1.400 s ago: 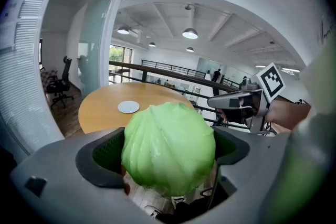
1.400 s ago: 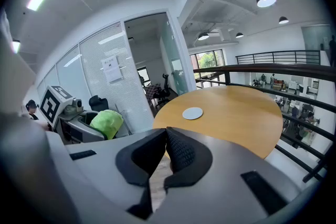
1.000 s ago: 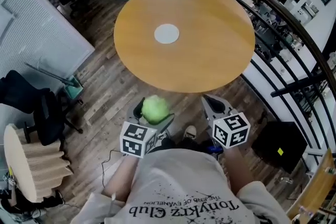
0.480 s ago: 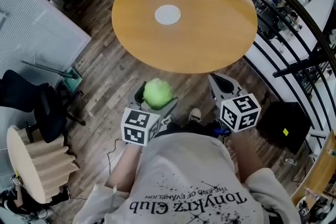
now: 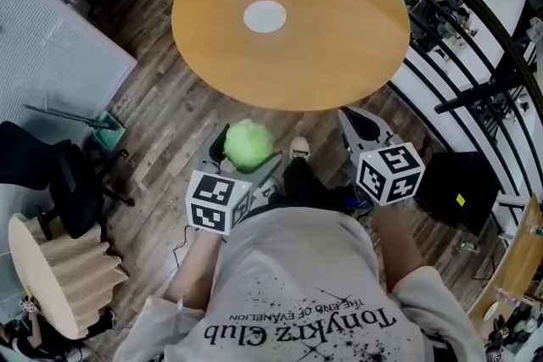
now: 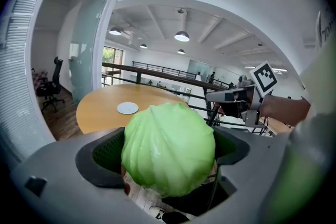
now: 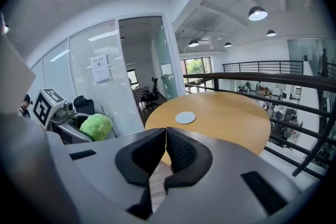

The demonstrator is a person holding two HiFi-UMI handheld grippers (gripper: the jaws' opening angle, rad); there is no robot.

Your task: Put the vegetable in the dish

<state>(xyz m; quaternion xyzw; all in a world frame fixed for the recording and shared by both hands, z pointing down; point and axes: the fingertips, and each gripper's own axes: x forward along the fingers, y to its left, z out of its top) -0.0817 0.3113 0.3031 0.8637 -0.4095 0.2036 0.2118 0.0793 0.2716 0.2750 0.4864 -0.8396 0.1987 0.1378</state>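
Sitting wedged between the left gripper (image 5: 246,150) fingers (image 6: 107,150): a round green cabbage (image 6: 168,147), clamped on both sides. It is held over the plank floor (image 5: 170,114), short of the near rim of the round wooden surface (image 5: 339,30). White dish (image 5: 265,16) near mid-surface, well apart from the cabbage. Right gripper (image 5: 358,125) alongside, fingers (image 7: 181,153) pressed together tip to tip. Black railing (image 5: 458,38) curves past on the right. Shirt (image 5: 297,292) print reads "Tonykrz Club".
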